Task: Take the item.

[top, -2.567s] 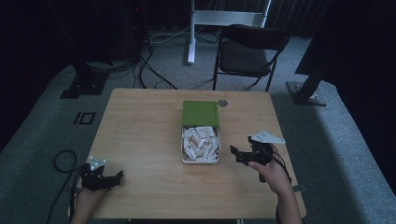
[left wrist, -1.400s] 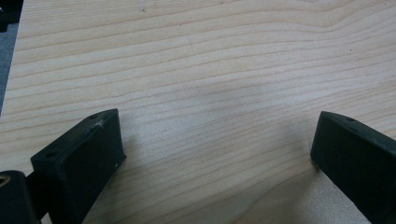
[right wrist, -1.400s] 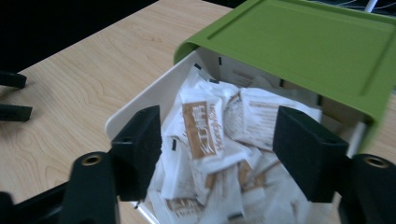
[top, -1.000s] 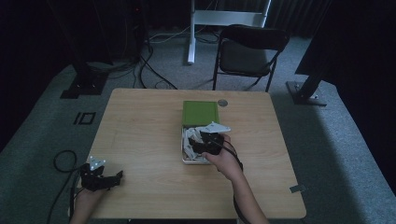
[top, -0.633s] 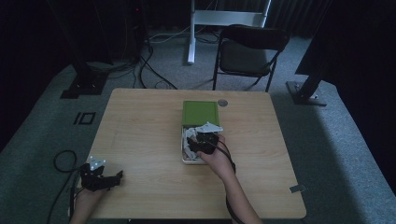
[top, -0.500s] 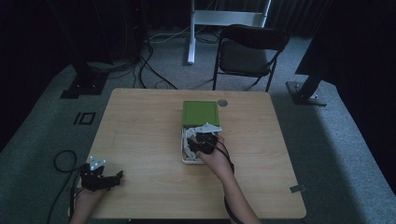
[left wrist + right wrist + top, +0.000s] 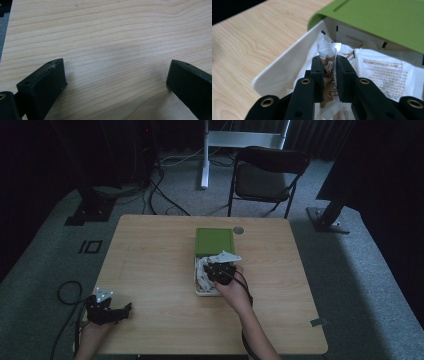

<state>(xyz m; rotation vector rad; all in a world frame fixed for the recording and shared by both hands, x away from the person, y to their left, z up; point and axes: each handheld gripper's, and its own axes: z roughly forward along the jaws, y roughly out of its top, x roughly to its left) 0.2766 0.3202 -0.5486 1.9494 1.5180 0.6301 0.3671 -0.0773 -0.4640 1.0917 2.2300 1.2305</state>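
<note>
At the left edge of the wooden table (image 7: 150,270), near its front corner, the left gripper (image 7: 106,309) rests low over bare wood with nothing between its jaws. In the left gripper view those 2 black jaws stand wide apart, with plain wood grain showing in the gap. This hand looks idle and takes no part in the work at the box.

Toward the middle of the table sits the white box (image 7: 199,291), a shallow tray packed with small paper sachets. Its green lid (image 7: 214,241) lies at the far end, and in the right gripper view it overhangs part of the tray.

The right gripper (image 7: 218,272) is over the box, the person's right hand behind it reaching in from the front edge. In the right gripper view its 2 jaws are drawn close together and pinch 1 sachet (image 7: 329,66), a white and brown packet crumpled between them, its top sticking up past the jaw tips. The sachet lies inside the tray, near the left wall (image 7: 287,67) as that camera sees it, among other flat packets (image 7: 384,72).

The step in hand appears to be picking 1 sachet out of the box. The grip looks secure, so the next move probably calls for a straight lift, high enough to clear the tray wall and the lid's overhang, without dragging neighbouring packets along, then a carry to open table. A sideways pull could snag the packet under the lid.
</note>
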